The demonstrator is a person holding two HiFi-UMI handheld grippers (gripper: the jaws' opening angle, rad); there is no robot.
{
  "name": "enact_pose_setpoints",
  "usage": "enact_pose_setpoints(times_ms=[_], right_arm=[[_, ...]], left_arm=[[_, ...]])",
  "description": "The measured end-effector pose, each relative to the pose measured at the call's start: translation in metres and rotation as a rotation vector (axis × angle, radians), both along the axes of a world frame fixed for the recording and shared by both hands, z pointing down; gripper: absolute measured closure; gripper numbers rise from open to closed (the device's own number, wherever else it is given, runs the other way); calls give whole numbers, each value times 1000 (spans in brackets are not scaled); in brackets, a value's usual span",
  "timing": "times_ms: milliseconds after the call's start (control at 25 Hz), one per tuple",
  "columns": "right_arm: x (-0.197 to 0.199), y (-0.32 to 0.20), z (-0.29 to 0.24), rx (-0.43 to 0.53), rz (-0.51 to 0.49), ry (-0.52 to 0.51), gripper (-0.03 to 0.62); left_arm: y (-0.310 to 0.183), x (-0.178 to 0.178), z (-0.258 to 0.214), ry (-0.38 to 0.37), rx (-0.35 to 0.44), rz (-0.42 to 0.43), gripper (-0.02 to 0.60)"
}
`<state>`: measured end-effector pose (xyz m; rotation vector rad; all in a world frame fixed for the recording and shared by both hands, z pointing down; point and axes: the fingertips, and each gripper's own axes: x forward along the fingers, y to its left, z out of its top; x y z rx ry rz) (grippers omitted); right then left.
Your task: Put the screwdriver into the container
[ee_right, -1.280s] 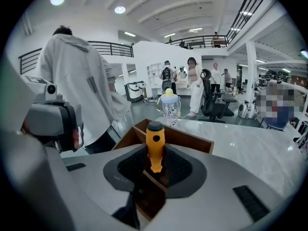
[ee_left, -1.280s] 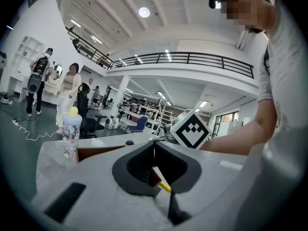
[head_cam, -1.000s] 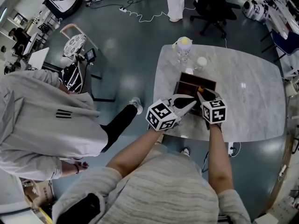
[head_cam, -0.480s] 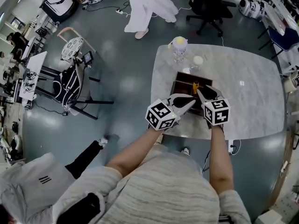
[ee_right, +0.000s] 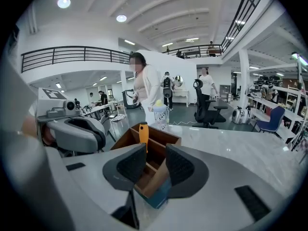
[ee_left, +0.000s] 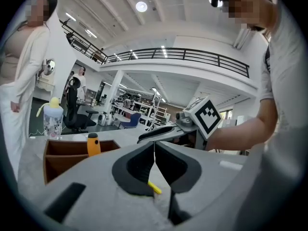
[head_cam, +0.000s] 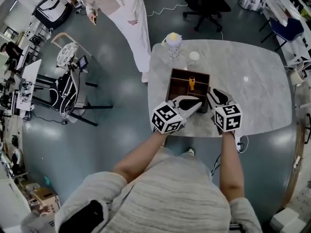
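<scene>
Since the screwdriver (head_cam: 192, 83) already stands upright in the container (head_cam: 171, 84), orange handle up and close to an inner divider, the job looks done bar clearing away. The container sits by the worktop's (head_cam: 252, 96) near edge, toward its left side. The right claw (ee_right: 149, 165) is partly open and holds nothing; the container's near corner shows through its gap but nothing is pinched. The left claw (ee_left: 154, 150) has its jaws pressed together, also empty, and hangs just before the container's near wall. To finish well, I judge that both claws should draw straight back toward the near edge and a little upward, the right one kept open so it cannot catch the wooden rim. Neither should sweep sideways over the box, since a knock to the tall handle could tip the tool out or drag the container off the edge. Counted: one screwdriver, one container, two claws, one bottle (head_cam: 173, 42) with a yellow top at the far left corner, one small white cup (head_cam: 194, 57) just beside it, and one person in white (head_cam: 129, 8) standing off that corner.
</scene>
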<state>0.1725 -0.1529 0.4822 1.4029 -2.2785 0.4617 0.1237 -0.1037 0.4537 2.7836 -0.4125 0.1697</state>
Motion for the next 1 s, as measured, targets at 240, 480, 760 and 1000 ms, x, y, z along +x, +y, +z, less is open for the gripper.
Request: enact_pose_setpoints(times_ms=[240, 480, 760, 1000], right_arm=[[46, 21, 30, -73, 77, 16, 493], [77, 37, 65, -154, 148, 32, 493], [89, 43, 95, -232, 193, 39, 493], [99, 37, 134, -304, 228, 34, 493]], left_arm=[[15, 21, 12, -3, -24, 34, 561], [30, 36, 27, -16, -53, 69, 561], [34, 44, 37, -27, -86, 93, 561], [30, 52, 54, -31, -105, 110, 561]])
